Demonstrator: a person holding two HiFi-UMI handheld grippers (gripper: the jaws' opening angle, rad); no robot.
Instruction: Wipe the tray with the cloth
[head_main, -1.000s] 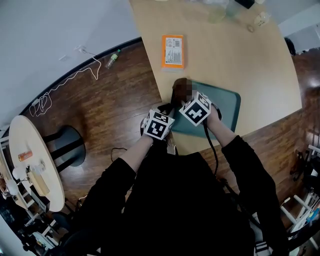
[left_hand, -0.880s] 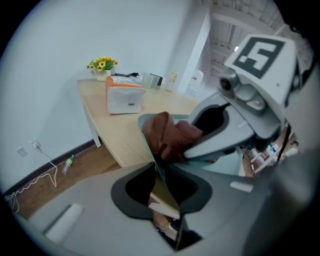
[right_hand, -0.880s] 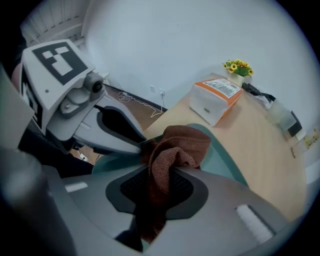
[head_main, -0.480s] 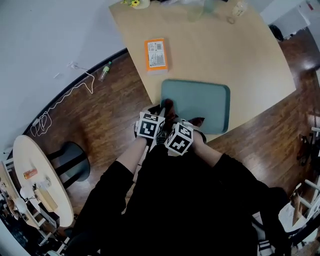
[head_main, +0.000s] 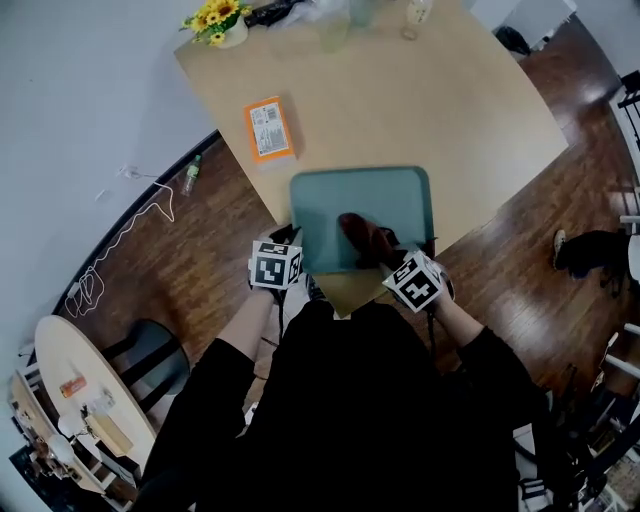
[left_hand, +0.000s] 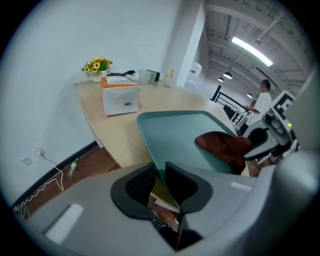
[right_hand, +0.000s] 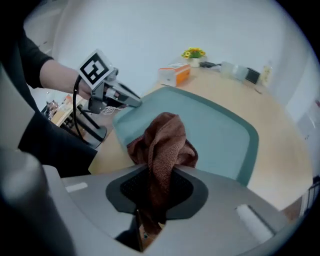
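- at the middle of the head view, the teal tray lies flat on the wooden surface, with the brown cloth bunched on its lower middle.
- only the left gripper view shows the left claw clamped shut on the tray's near rim by a corner; the head view hides those jaws.
- only the right gripper view shows the right claw pinching the cloth, which runs from the jaws onto the tray just ahead.
- an orange box and flowers sit at the upper left of the head view.
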